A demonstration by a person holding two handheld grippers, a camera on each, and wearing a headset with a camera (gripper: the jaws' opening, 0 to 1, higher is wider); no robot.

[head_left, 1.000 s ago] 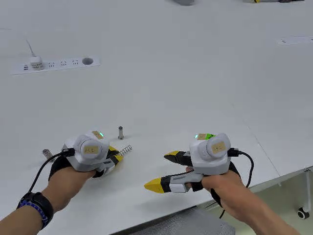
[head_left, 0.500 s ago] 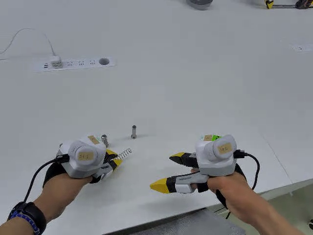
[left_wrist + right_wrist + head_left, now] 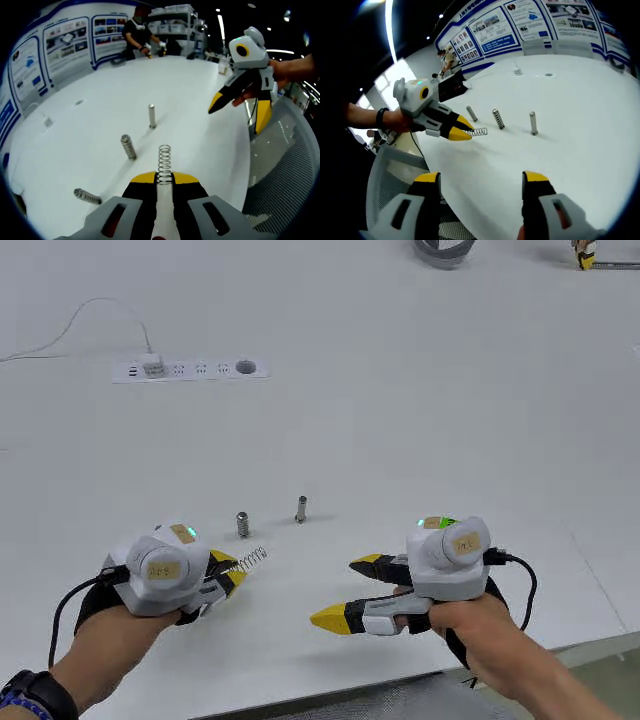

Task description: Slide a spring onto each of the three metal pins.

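A: White tabletop (image 3: 400, 390), mostly bare. Where's the spring?

B: The spring (image 3: 254, 557) is clamped in the left gripper (image 3: 232, 565), near the front edge, and the bare pin (image 3: 301, 508) stands just beyond, beside a sprung pin (image 3: 242, 524). Next, I'd judge, line up the coil and slide it down. The right gripper (image 3: 335, 591) hovers with its jaws apart, with open room all round.

A bare pin (image 3: 301, 508) is found upright. A second pin (image 3: 242, 524) beside it is spring-sleeved. A third sleeved pin (image 3: 87, 196) is seen tilted. A loose spring (image 3: 252, 558) is clamped in the left gripper (image 3: 232, 569).
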